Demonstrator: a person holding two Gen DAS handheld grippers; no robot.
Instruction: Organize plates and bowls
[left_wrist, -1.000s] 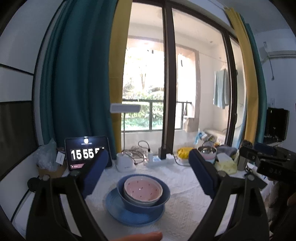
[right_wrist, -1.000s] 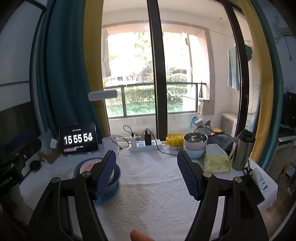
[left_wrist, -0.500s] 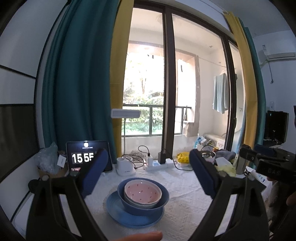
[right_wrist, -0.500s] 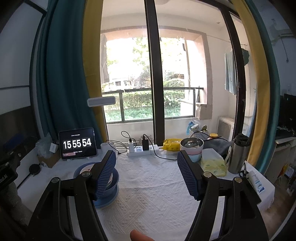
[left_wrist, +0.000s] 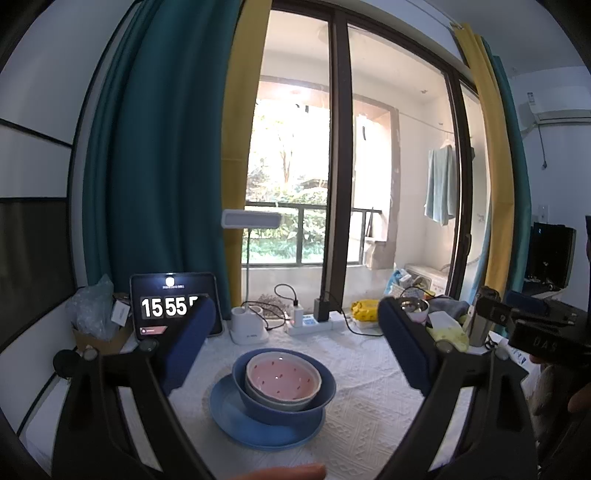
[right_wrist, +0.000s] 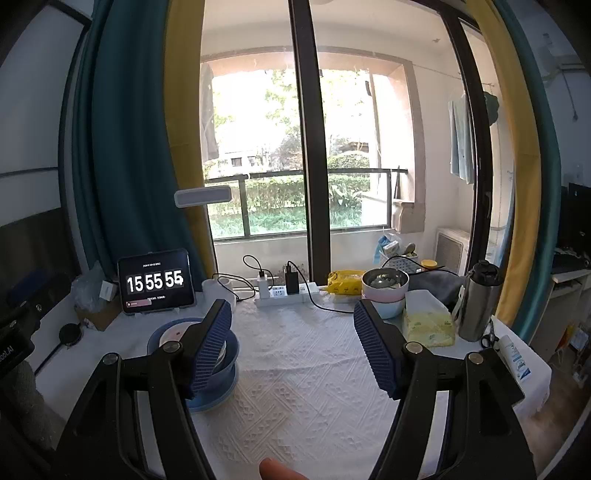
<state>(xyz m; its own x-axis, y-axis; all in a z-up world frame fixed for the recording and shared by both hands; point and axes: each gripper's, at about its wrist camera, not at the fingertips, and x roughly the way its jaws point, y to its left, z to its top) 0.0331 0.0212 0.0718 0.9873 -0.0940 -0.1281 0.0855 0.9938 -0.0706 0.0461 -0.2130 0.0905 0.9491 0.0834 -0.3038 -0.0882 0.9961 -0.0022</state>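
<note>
A pink bowl (left_wrist: 282, 380) with small red marks sits inside a blue bowl (left_wrist: 325, 395), which stands on a blue plate (left_wrist: 236, 417) on the white tablecloth. My left gripper (left_wrist: 295, 343) is open and empty, held above and in front of this stack. In the right wrist view the stack (right_wrist: 162, 334) is at the left, partly hidden behind a finger. My right gripper (right_wrist: 293, 343) is open and empty above the cloth. A second stack of bowls (right_wrist: 384, 291) stands at the back right.
A tablet clock (right_wrist: 155, 282), a white lamp (left_wrist: 249, 321), a power strip (right_wrist: 284, 295) with cables, a yellow tissue pack (right_wrist: 428, 325) and a steel flask (right_wrist: 480, 302) line the table's back and right. The white tablecloth (right_wrist: 306, 387) covers the table.
Both grippers have drawn back and risen slightly, so the bowl stack sits lower and farther in view. Nothing on the table has moved.
</note>
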